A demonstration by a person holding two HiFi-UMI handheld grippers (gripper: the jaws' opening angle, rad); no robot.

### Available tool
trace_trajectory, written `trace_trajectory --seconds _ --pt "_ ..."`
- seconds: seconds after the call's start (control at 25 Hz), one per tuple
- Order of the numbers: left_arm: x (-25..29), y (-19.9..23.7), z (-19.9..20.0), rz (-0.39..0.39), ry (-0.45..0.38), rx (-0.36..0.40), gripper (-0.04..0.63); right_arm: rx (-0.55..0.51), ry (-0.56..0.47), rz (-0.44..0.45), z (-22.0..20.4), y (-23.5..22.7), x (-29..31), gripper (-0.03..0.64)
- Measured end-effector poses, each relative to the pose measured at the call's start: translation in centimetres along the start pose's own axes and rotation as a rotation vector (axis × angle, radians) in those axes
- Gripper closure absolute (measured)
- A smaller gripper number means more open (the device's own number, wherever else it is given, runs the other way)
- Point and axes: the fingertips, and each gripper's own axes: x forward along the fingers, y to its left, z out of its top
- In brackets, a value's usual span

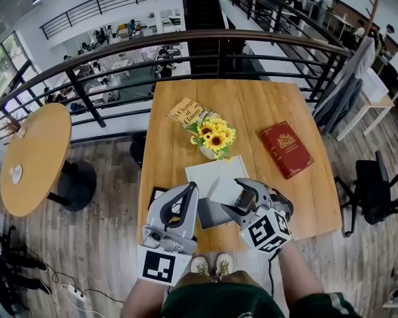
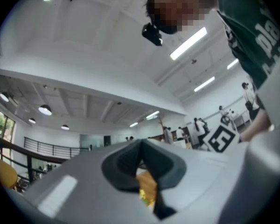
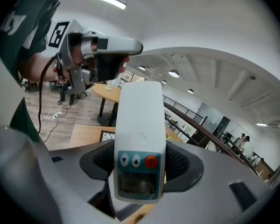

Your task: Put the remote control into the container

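Remote control [image 3: 139, 125] hangs over the near end of the wooden counter [image 1: 252, 105], just above a pale flat container [image 1: 212, 171]. The right hand-held gripper [image 3: 139, 164] clamps its button end, leaving the long body sticking out. It looks light, stiff and smooth, probably slippery; a mid-body hold would balance better. The left hand-held gripper [image 2: 141, 164] is closed on nothing.

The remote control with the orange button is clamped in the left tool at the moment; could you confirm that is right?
Not quite: the remote control is clamped in the right tool, not the left. The right gripper view shows it between those jaws; the left tool is shut on nothing.
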Motion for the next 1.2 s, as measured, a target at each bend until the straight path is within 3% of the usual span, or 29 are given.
trace_trajectory --seconds 0.48,1.2 --pt "-0.6 1.2 -1.5 0.022 0.032 -0.009 0.595 -0.172 0.213 0.230 -6.2 4.2 6.8 0.318" --pt "-1.0 2.7 -4.0 0.034 0.098 -0.006 0.595 -0.317 0.496 0.451 -16.3 9.2 11.0 0.318"
